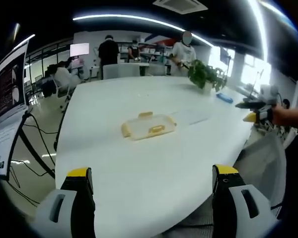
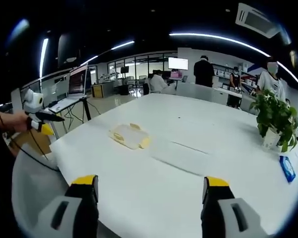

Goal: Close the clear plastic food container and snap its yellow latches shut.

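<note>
Your clear plastic food container [image 1: 148,126] lies flat on the white tabletop [image 1: 139,163], well out from the near edge and apart from everything else on it. It is shallow and roughly rectangular with rounded corners, see-through in body and lid. The lid sits on top of it. You can make out a yellow latch [image 1: 156,130] along the near long side in the left gripper view, another on the far side, and yellow at one end; whether any is snapped down you cannot tell from here.

Bare table [image 1: 139,163] all round container [image 1: 148,125]; plant [image 2: 274,118] well apart.
</note>
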{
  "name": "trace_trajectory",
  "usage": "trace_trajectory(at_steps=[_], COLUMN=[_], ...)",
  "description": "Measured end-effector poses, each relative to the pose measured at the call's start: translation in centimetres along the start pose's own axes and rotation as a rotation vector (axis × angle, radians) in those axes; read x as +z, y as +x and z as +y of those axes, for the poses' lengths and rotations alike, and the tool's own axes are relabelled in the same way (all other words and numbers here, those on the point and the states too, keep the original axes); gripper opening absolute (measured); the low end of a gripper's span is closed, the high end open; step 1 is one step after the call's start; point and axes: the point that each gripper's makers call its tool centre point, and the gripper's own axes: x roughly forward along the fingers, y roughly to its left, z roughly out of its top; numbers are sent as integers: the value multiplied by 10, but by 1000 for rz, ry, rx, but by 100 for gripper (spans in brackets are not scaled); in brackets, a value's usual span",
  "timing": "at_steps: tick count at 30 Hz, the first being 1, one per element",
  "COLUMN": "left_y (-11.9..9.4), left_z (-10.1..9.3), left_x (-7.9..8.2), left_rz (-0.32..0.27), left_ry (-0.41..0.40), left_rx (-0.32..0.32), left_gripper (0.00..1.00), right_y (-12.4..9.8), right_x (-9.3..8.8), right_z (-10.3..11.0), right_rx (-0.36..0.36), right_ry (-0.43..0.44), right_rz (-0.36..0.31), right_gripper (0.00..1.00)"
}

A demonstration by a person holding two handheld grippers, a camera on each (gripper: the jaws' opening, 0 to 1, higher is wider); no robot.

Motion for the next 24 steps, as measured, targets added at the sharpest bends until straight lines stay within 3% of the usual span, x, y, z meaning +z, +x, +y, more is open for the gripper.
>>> trace_trajectory(at_steps=[15, 24], left_y=[9, 24], left_z=[-2, -2], left_x=[2, -2], left_rz=[-21, 3], left_ry=[-20, -10], left_rx=[-51, -65], left_gripper=[99, 99], right_y=[17, 29], right_x=[1, -2], right_z=[12, 13], right_rx=[1, 3], right_ry=[-15, -22], right_rz=[15, 28], right_gripper=[86, 86])
